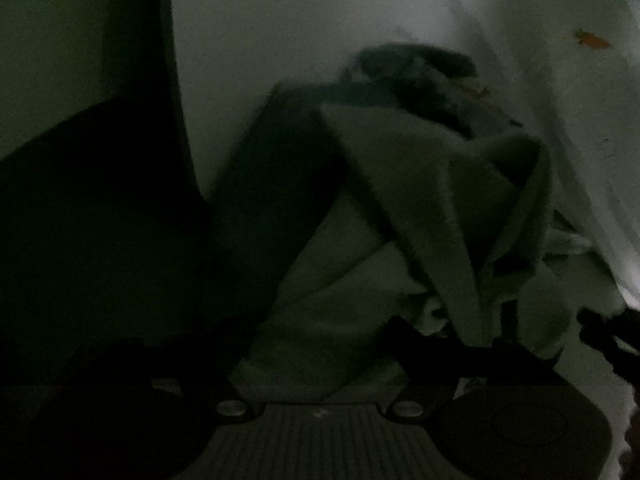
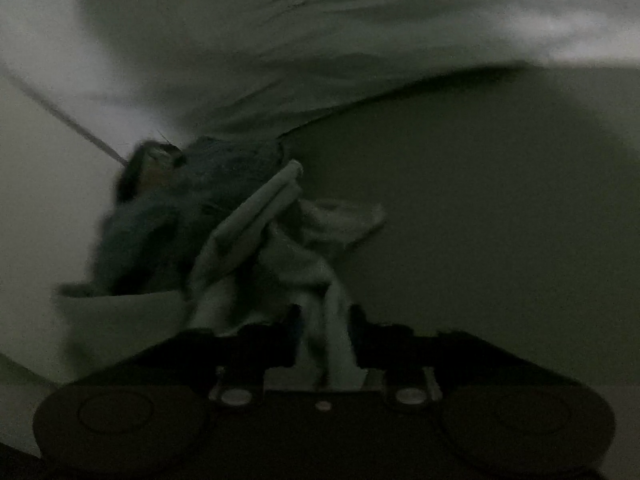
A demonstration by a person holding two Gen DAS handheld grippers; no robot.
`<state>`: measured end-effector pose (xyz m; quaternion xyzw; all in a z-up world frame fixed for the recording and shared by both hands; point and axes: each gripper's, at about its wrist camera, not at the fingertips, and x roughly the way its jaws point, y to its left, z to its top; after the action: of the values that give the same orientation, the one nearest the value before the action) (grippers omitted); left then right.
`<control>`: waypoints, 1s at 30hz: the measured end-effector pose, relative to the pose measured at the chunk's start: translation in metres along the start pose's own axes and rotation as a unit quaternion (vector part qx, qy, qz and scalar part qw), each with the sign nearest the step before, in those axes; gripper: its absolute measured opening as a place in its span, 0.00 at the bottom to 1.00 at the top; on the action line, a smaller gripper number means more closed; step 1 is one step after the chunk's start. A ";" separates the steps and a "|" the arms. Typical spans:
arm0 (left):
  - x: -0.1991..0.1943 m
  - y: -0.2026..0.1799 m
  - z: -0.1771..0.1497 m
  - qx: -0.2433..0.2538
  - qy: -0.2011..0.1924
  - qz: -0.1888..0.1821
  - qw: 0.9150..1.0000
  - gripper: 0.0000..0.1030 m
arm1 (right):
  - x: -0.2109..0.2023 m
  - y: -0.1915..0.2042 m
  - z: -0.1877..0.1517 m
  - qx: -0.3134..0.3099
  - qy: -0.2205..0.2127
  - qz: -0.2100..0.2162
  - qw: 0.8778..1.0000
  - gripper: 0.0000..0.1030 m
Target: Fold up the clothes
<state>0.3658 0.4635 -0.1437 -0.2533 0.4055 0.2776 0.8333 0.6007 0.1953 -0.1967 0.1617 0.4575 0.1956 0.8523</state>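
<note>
Supporting surface: pale bed sheet (image 2: 460,208), dim lighting. Directly on it: heap of crumpled clothes (image 2: 248,232) at centre frame, and rumpled white bedding (image 2: 320,40) across the upper frame.

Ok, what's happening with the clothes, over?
Left gripper open over pale cloth. Right gripper seems pinched on it. Dark garment heaped behind.

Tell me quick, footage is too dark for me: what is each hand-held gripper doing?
Left hand-held gripper: pale cloth between its fingers; grip cannot be told.
Right hand-held gripper: closed on a bunched strip of the pale cloth.
</note>
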 end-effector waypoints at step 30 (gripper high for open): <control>-0.123 -0.167 -0.199 0.059 -0.004 -0.057 0.997 0.71 | -0.427 -0.401 -0.113 0.076 -0.200 -0.432 0.876 0.05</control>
<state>0.3071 0.1830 -0.1188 -0.2254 0.4027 0.2067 0.8627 0.3639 -0.3492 -0.1327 0.0479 0.3154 -0.2636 0.9104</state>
